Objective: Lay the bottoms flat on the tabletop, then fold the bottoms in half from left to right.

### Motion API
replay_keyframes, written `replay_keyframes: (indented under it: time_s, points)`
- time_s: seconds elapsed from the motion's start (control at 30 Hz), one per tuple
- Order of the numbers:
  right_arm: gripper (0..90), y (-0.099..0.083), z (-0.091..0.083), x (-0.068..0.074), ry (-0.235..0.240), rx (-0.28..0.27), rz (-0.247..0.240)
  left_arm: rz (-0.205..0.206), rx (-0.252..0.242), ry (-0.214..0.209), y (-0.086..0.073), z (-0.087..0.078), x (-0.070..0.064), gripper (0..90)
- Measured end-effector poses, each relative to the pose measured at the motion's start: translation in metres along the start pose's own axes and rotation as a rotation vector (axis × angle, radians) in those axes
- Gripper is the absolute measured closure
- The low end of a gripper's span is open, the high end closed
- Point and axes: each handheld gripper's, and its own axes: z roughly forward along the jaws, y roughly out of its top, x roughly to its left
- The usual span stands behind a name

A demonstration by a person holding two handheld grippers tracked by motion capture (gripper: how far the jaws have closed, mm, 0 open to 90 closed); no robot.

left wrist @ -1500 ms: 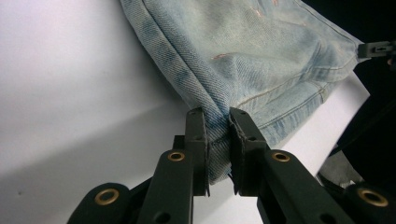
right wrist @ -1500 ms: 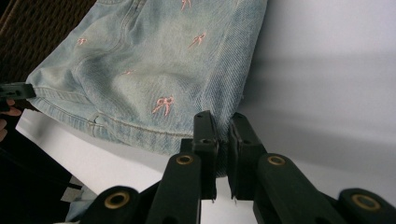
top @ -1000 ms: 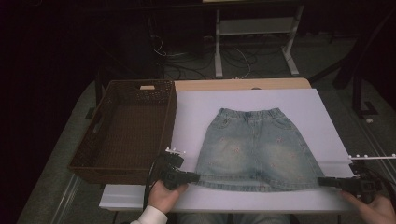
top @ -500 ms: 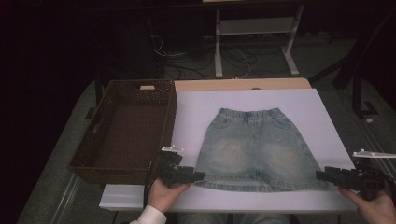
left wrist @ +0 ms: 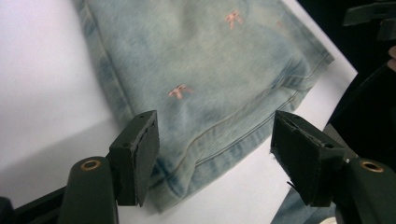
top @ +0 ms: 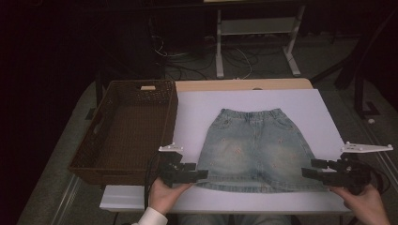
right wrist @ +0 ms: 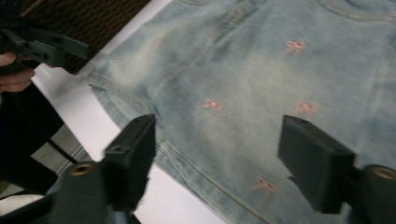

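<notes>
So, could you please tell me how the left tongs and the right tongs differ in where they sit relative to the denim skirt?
The left tongs sit at the denim skirt's near left hem corner, beside the wicker basket; the right tongs sit at the near right hem corner, far from the basket. The left tongs straddle a hem corner, with white board showing; the right tongs look across more denim. Both are open, gripping nothing, pointing inward.

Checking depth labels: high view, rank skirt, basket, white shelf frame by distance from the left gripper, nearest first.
1. Skirt: its near-left hem corner lies right at the left gripper, just to its right.
2. Basket: beside the gripper, on its left, at the table's left edge.
3. White shelf frame: farthest, on the floor beyond the table's far edge.
</notes>
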Motion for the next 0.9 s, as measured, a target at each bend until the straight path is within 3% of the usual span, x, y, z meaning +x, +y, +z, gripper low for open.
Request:
replay_keyframes:
  time_s: [0.13,0.3,0.5,0.63,0.9]
  points:
    - [15.5,0.009,0.007,0.006,0.023,-0.003,-0.027,0.025,-0.024,0.018,0.004,-0.005,-0.006,30.0]
    - [10.2,0.025,0.017,0.013,0.056,-0.029,-0.070,0.017,-0.077,0.012,0.007,-0.012,-0.010,25.6]
    - [2.6,0.050,0.028,0.022,0.044,-0.065,-0.151,0.044,-0.147,0.009,0.009,-0.015,-0.018,18.7]
    - [2.3,0.067,0.038,0.027,0.040,-0.070,-0.194,0.087,-0.155,0.063,0.009,-0.015,-0.026,17.8]
    - [2.0,0.096,0.066,0.028,0.068,-0.086,-0.239,0.096,-0.146,0.139,0.000,-0.003,-0.025,16.6]
